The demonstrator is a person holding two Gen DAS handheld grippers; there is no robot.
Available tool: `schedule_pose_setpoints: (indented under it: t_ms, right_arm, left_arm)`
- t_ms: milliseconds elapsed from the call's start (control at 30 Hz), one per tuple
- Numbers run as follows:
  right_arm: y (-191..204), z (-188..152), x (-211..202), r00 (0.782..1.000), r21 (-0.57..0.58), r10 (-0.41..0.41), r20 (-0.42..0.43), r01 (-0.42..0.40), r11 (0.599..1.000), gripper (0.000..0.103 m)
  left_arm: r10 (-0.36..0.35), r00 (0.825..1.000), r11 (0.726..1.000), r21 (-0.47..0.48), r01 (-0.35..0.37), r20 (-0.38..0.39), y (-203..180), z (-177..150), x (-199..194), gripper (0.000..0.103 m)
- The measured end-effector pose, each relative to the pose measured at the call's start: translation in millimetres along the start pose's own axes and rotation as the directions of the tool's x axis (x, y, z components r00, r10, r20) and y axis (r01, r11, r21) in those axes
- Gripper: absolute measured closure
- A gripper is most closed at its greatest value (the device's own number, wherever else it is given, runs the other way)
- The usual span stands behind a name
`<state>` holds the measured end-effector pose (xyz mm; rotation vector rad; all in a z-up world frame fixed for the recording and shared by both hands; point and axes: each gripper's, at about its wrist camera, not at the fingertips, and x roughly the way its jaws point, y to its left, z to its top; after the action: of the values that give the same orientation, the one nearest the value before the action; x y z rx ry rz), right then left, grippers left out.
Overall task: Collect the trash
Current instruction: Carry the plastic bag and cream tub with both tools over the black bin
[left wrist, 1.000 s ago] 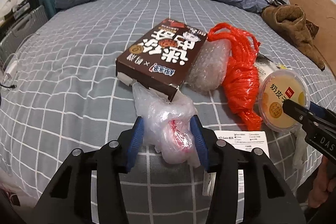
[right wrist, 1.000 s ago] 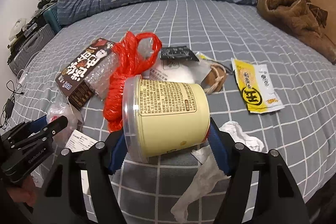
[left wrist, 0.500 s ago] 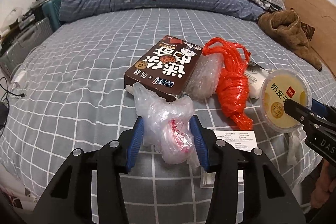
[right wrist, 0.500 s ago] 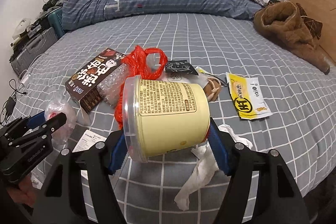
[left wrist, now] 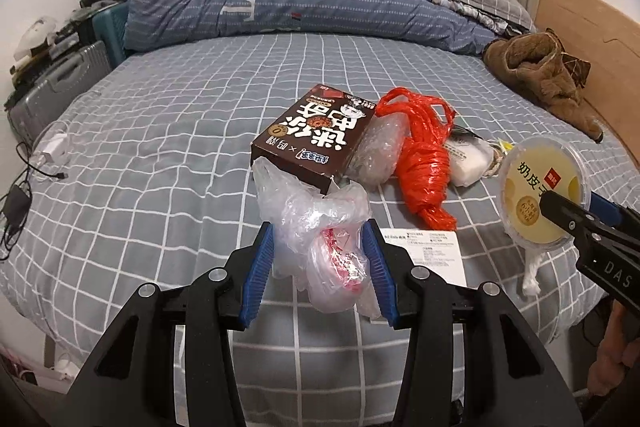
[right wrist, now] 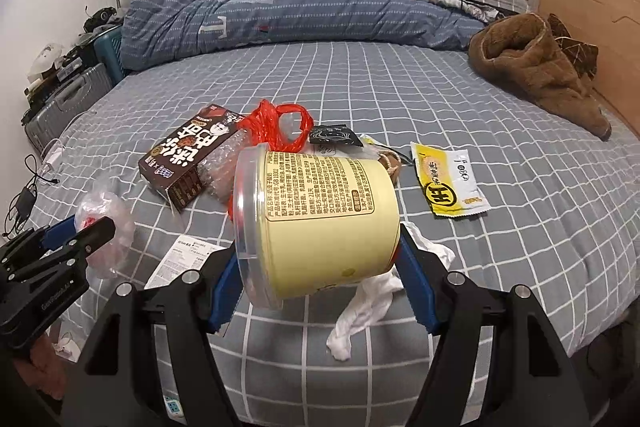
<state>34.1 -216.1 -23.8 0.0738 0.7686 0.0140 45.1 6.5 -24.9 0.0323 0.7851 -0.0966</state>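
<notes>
My left gripper [left wrist: 319,269] is shut on a crumpled clear plastic bag [left wrist: 320,227] with red print, held above the bed's near edge; it also shows in the right wrist view [right wrist: 105,223]. My right gripper [right wrist: 320,275] is shut on a pale yellow plastic tub [right wrist: 320,219] with a clear lid, held on its side; its lid shows in the left wrist view [left wrist: 540,195]. On the bed lie a brown snack box [left wrist: 316,137], bubble wrap [left wrist: 378,151], a red plastic bag [left wrist: 426,159], a yellow-white sachet [right wrist: 448,179], a white tissue [right wrist: 372,291] and a paper slip [left wrist: 424,251].
The grey checked bed [left wrist: 180,131] has a blue duvet [left wrist: 280,3] at the far end and a brown fleece garment [right wrist: 536,67] at the right by the wooden board. A suitcase [left wrist: 52,87] and cables [left wrist: 20,195] are at the left.
Both grippers have lifted and drawn back from the bed with their loads; the trash pile now looks farther away. Their grip is unchanged.
</notes>
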Motion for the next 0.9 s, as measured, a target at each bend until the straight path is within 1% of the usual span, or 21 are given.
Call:
schedule_pose_setpoints:
  t_ms: [467,700,900]
  right_arm:
    - [1,-20,-42,1.000,-0.005,-0.005,0.023,0.005,1.000,0.037]
    - [1,-35,-64,1.000,0.000,-0.002,0.027,0.002,1.000,0.037]
    - [4,-49,-81,1.000,-0.006,0.002,0.026,-0.002,1.000,0.037]
  left_arm:
    - [0.000,1.000,1.000,0.006,0.000,0.002,-8,-27,-37,0.058]
    - [-0.001,1.000,1.000,0.009,0.001,0.011,-11,-40,-54,0.058]
    - [-0.006,1.000,1.000,0.006,0.006,0.005,-13,-54,-68,0.058]
